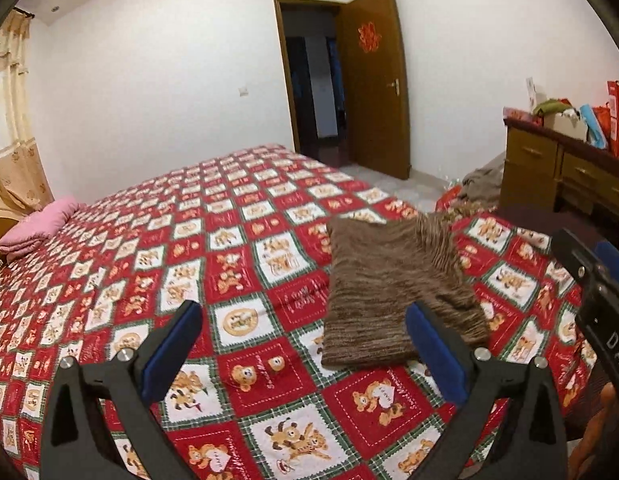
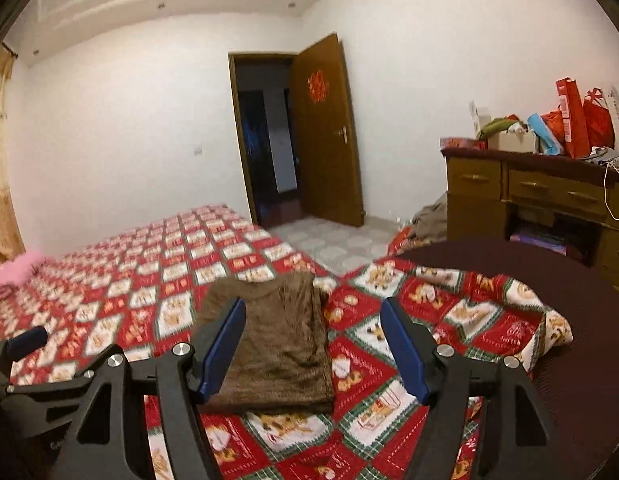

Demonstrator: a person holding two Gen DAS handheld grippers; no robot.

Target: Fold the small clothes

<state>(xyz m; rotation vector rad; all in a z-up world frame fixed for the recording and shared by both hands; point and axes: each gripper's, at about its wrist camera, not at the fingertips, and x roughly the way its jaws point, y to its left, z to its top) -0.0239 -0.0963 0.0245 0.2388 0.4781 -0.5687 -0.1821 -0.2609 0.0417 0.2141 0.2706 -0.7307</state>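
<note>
Wide open stretch of red checked bear-print bedspread (image 1: 157, 248) left of the folded brown knitted garment (image 1: 393, 280), clear up to the pink folded pillow (image 1: 41, 226). Right of the garment, crowded: dark brown round table edge (image 2: 549, 280), wooden drawer desk (image 2: 529, 192) behind, piled with red bags (image 2: 573, 120).

You see a brown garment (image 1: 393, 288) with fine darker streaks on a bedspread (image 1: 237, 240) of red and white squares, green plaid borders and tan bears. At the bedspread's far left corner lies a pink pillow (image 1: 37, 226). Beyond the bedspread, the brown door (image 1: 375, 80) bears a red emblem (image 1: 367, 38).
</note>
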